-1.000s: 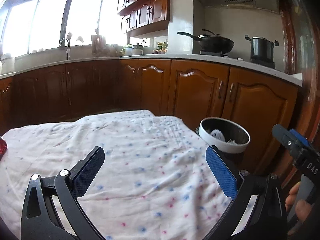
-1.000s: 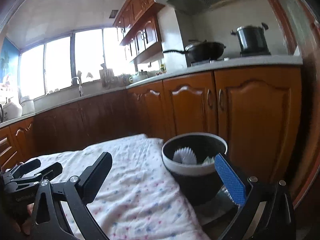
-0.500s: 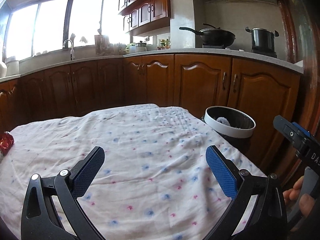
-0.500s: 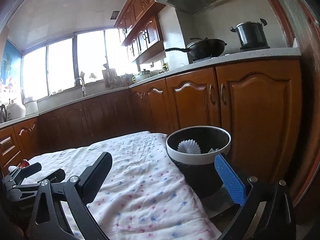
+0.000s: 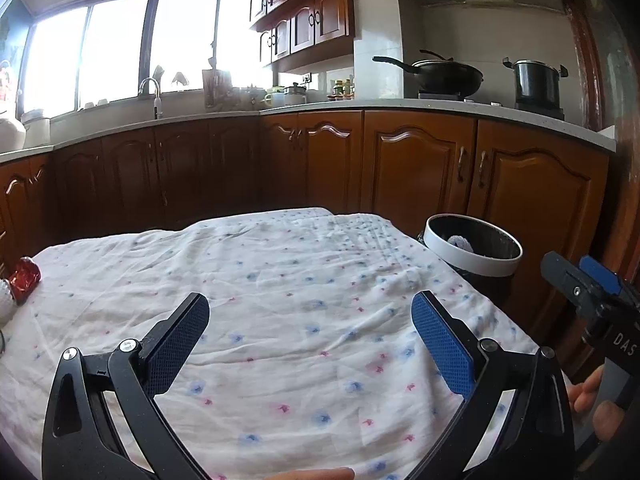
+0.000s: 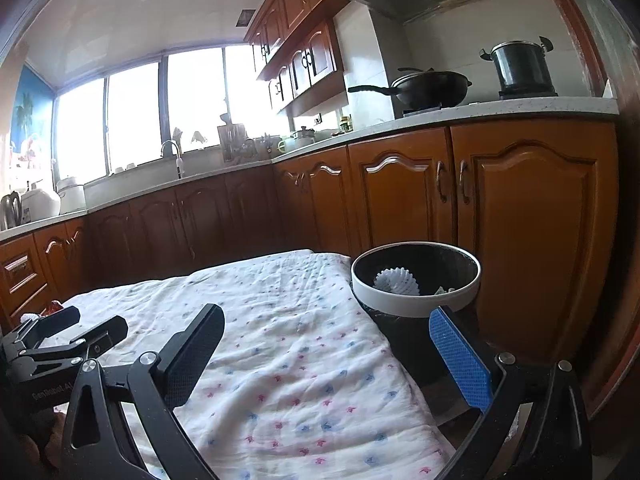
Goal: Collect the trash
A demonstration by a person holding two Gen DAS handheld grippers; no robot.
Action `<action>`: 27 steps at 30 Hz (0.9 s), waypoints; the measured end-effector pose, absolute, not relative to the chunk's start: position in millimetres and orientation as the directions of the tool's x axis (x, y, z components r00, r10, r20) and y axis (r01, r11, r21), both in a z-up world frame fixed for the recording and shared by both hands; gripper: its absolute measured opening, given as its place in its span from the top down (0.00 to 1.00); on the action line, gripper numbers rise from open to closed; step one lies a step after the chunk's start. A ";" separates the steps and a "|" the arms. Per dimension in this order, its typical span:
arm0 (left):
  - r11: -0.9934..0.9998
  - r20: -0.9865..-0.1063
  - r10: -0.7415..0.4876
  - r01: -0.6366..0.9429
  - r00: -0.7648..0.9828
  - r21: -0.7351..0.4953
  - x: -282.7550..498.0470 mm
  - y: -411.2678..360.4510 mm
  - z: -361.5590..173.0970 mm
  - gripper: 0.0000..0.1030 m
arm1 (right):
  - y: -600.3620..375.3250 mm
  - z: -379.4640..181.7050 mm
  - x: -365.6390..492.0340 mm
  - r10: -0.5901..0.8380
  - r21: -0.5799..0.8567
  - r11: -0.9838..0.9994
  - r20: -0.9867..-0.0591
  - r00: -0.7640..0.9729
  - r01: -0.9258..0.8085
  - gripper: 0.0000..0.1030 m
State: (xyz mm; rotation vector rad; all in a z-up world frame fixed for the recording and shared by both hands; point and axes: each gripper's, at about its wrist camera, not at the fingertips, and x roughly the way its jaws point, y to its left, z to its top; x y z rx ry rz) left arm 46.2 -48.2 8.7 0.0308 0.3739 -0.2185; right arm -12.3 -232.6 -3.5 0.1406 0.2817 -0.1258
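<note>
A black trash bin with a white rim (image 5: 472, 258) (image 6: 416, 300) stands on the floor past the table's right end, with a white pleated paper cup (image 6: 397, 281) and other scraps inside. At the table's far left edge lie a red shiny wrapper (image 5: 25, 280) and a white piece of trash (image 5: 5, 303). My left gripper (image 5: 310, 334) hovers open over the middle of the cloth, nothing between its fingers. My right gripper (image 6: 326, 346) is open and empty above the table's right end, near the bin. Each gripper shows in the other's view (image 5: 580, 286) (image 6: 68, 334).
The table wears a white cloth with pink and blue dots (image 5: 300, 288). Brown kitchen cabinets (image 5: 400, 168) run behind it, close to the bin. On the counter sit a wok (image 5: 444, 76), a pot (image 5: 536, 80) and a sink tap (image 5: 154, 92). A person's fingers (image 5: 600, 404) hold the right handle.
Both cameras have risen and pulled back a little: the bin and cloth sit lower and farther. The red wrapper has come into the left wrist view. Both grippers stay open.
</note>
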 end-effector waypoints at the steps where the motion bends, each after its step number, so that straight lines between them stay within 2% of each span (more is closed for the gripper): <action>1: 0.976 -0.366 -0.205 0.216 0.908 -0.010 46.3 -47.7 8.5 0.00 | -231.9 -3.6 -12.0 -0.105 0.119 0.982 -0.286 0.952 0.144 0.00; 27: 0.979 -0.359 -0.191 0.202 0.913 -0.007 43.9 -43.9 10.3 0.00 | -227.6 -4.6 -13.3 -0.103 0.132 0.980 -0.288 0.952 0.146 0.00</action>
